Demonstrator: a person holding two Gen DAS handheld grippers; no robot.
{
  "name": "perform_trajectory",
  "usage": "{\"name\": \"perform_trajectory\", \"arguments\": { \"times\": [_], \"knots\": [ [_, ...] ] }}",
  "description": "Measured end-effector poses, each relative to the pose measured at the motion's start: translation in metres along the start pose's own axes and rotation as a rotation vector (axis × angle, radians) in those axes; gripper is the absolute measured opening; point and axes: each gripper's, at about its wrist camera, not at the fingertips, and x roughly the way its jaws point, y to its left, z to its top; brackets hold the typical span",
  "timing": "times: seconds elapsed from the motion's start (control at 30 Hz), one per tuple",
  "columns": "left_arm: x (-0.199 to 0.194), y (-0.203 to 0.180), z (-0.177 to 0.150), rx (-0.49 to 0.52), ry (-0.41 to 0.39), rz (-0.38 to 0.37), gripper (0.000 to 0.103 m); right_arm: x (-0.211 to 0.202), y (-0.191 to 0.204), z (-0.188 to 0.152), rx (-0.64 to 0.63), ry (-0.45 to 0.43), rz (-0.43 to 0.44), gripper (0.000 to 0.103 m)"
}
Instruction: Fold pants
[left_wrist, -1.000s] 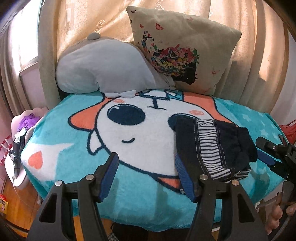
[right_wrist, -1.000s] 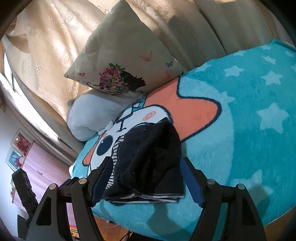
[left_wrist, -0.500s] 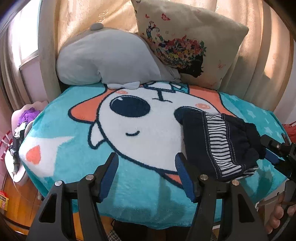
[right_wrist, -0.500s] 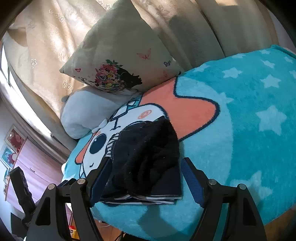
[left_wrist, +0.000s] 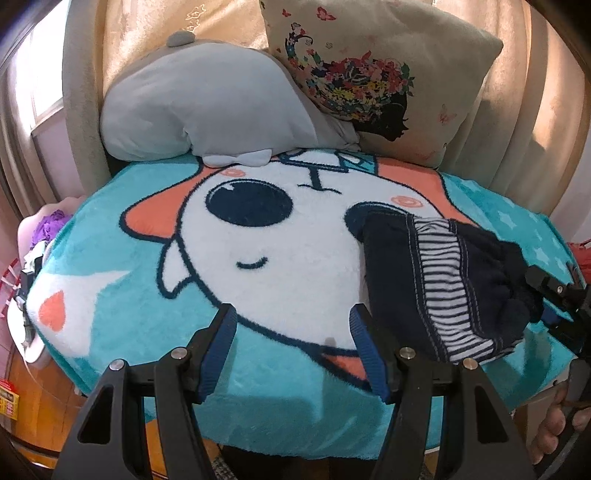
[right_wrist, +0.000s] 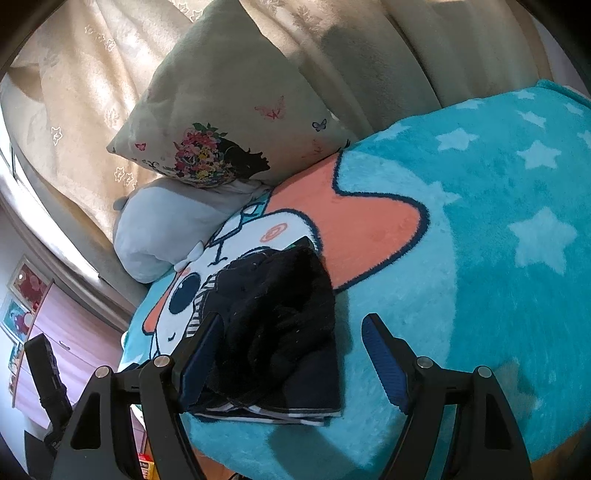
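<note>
The dark navy pants (left_wrist: 439, 284) with a striped lining lie folded in a small bundle on the teal cartoon blanket (left_wrist: 122, 325), near its front right edge. In the right wrist view the bundle (right_wrist: 280, 332) lies just ahead of my right gripper (right_wrist: 291, 354), which is open and empty, its left finger beside the bundle. My left gripper (left_wrist: 291, 350) is open and empty over the blanket, left of the pants. The right gripper also shows at the right edge of the left wrist view (left_wrist: 554, 295).
A grey plush pillow (left_wrist: 207, 107) and a floral cushion (left_wrist: 373, 70) rest against beige curtains (left_wrist: 546, 92) at the back. The blanket drops off at the front edge; a wooden floor (left_wrist: 33, 398) and a white stand with clutter (left_wrist: 33, 258) are at left.
Both grippers have shifted slightly toward the blanket; the pants appear a little further right in the left view. The pants stay folded and at rest.
</note>
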Motion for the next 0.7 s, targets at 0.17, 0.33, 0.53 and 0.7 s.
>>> {"name": "perform_trajectory", "arguments": {
  "times": [0.17,0.33,0.53,0.7],
  "knots": [
    [0.007,0.017,0.019,-0.09,0.008,-0.148,0.063,0.0,-0.002,0.003,-0.015,-0.009,0.043,0.084],
    [0.038,0.022,0.033,-0.144,0.073,-0.295,0.063,0.007,-0.002,0.008,-0.037,0.011,0.033,0.086],
    [0.076,-0.003,0.035,-0.138,0.18,-0.424,0.063,0.03,-0.012,0.014,0.044,0.089,0.107,0.086],
    [0.08,-0.029,0.039,-0.076,0.164,-0.461,0.072,0.041,-0.014,0.02,0.079,0.116,0.183,0.087]
  ]
}}
